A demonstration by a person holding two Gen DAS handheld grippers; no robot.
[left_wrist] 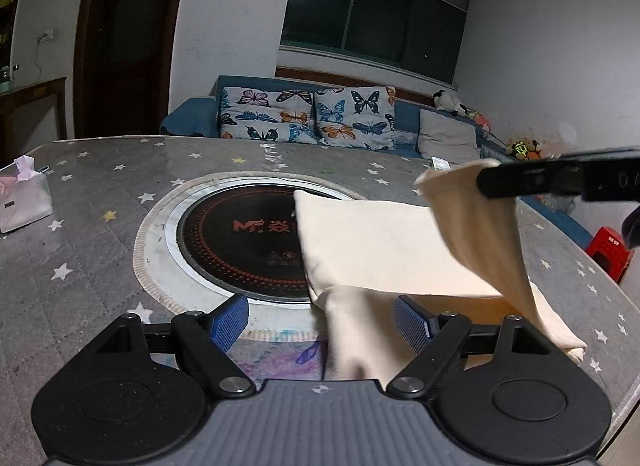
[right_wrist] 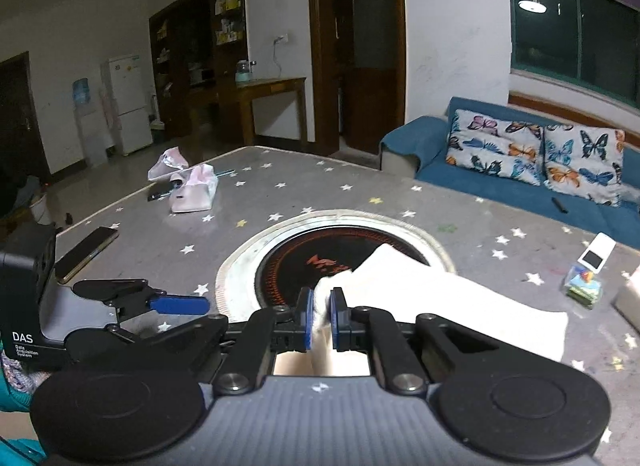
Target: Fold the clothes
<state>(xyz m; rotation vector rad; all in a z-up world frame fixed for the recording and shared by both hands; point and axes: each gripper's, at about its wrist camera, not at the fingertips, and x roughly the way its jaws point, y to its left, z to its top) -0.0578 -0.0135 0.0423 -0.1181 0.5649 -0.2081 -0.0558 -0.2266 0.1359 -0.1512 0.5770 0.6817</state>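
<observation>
my right gripper (right_wrist: 320, 316) is clamped on a corner of the cream cloth (left_wrist: 372, 242), lifting that edge off the star-patterned tabletop (left_wrist: 100, 193) while the rest lies partly over the round induction plate (left_wrist: 236, 238). my left gripper (left_wrist: 320, 324) stands wide apart, holding nothing, with a hanging fold of the cloth between its fingers. the risk i see: the pinch is only on a small bunch of fabric, so a quick pull could slip it free, and with the left side unpinned the whole piece may drag and fold crooked.
</observation>
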